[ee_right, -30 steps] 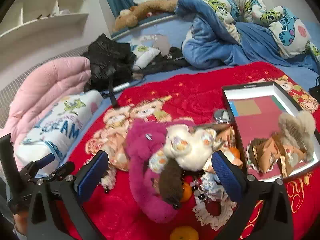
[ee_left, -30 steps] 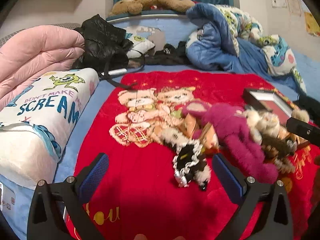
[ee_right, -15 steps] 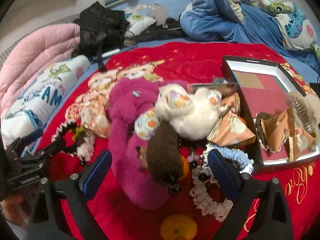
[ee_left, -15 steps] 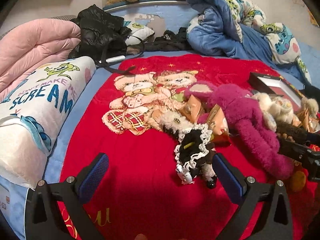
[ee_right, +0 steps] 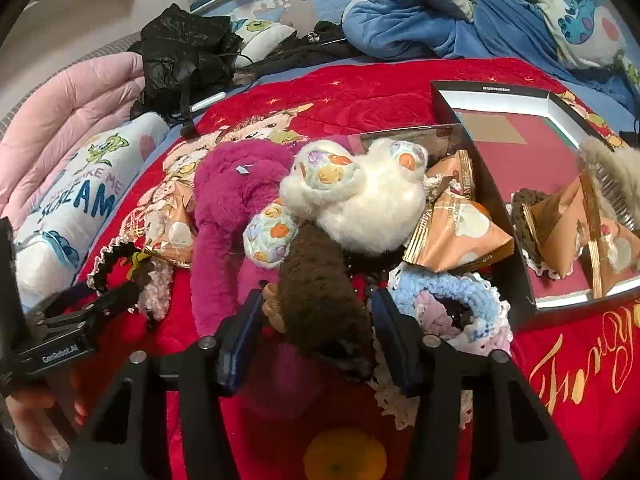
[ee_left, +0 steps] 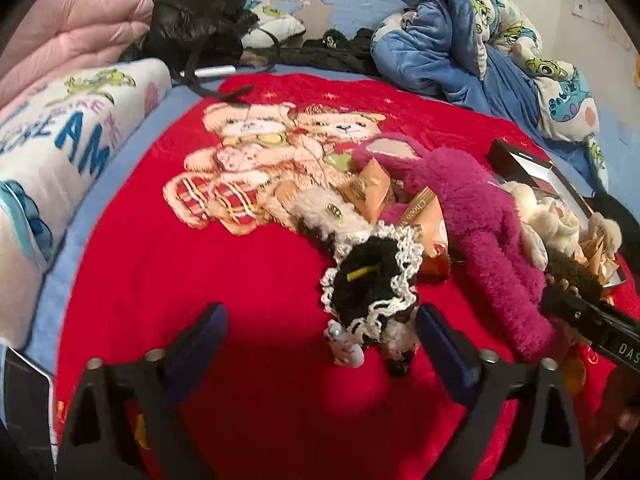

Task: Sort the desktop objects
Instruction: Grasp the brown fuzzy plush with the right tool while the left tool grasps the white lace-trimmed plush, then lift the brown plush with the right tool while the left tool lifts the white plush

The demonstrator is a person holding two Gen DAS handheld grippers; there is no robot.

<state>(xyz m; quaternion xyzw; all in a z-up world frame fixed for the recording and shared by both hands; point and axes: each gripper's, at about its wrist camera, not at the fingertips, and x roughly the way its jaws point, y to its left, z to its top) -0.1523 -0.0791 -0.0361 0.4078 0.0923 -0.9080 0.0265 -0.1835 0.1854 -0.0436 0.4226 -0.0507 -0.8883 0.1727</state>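
Fingers of the right gripper straddled the brown plush toy at 12 o'clock without visibly pinching it, while the left gripper gaped wide, the black scrunchie at its 1 o'clock.

Your pile of toys sits on the blanket. The long-limbed plush lies left of the round plush, which rests on top of the heap. In front of that lies the woolly toy, with a crocheted ring to its right. The open box stands right of the pile, snack packets inside it. Left of the heap lies a lace-edged scrunchie, possibly touching a small tube.
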